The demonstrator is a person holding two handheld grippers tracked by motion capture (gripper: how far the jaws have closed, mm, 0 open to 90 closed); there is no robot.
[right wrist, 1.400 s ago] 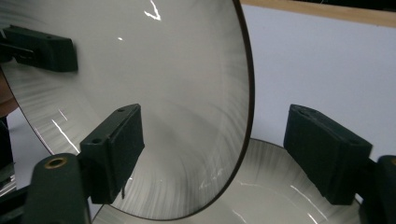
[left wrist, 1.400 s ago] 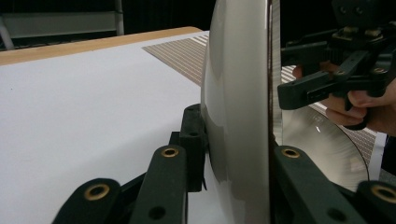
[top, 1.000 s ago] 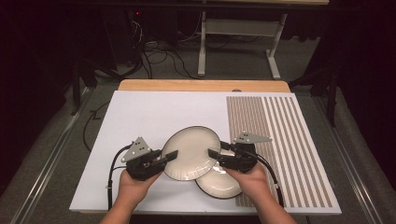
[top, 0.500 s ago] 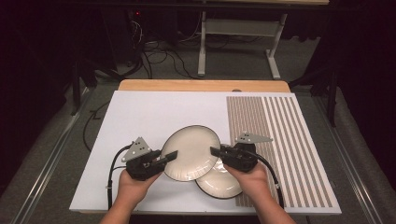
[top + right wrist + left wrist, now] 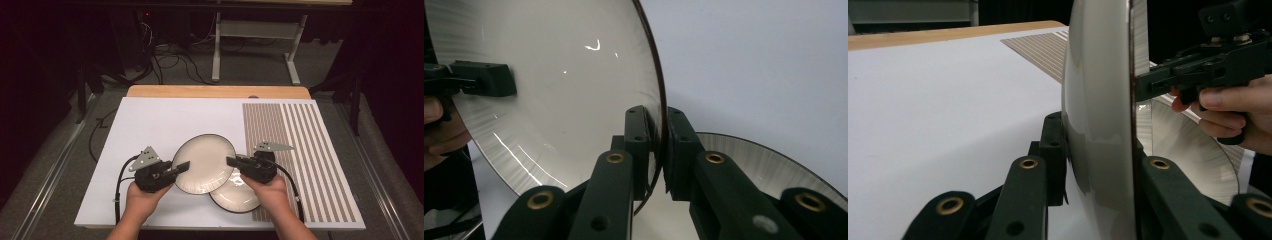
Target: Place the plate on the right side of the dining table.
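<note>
Two plates in play, both cream with a dark rim: upper plate [image 5: 205, 162] lifted and held between the claws, lower plate [image 5: 235, 192] flat on the white tabletop [image 5: 165, 120] just beneath and toward the person's right, partly covered by the upper one. Left claw [image 5: 181, 167] clamped on the upper plate's left rim, jaws pinching either side of the edge as seen in the left gripper view [image 5: 1098, 165]. Right claw [image 5: 232, 161] clamped on the opposite rim, jaws closed tight over the dark edge in the right gripper view [image 5: 656, 145], with the lower plate [image 5: 774, 170] lying behind them on the tabletop. Upper plate [image 5: 1098, 100] tipped a little, riding clear of the surface over the near middle of the tabletop, left of the brown striped panel [image 5: 295, 150]. Step in hand, by the look of it: a two-sided carry of one plate, either off the other or on toward stacking over it; cannot tell which from these pictures. Next move likely calls for level, matched travel of both hands, equal pinch on each rim so nothing twists or slips, enough height to clear the lower plate's edge, then a gentle set-down before either claw lets go.
</note>
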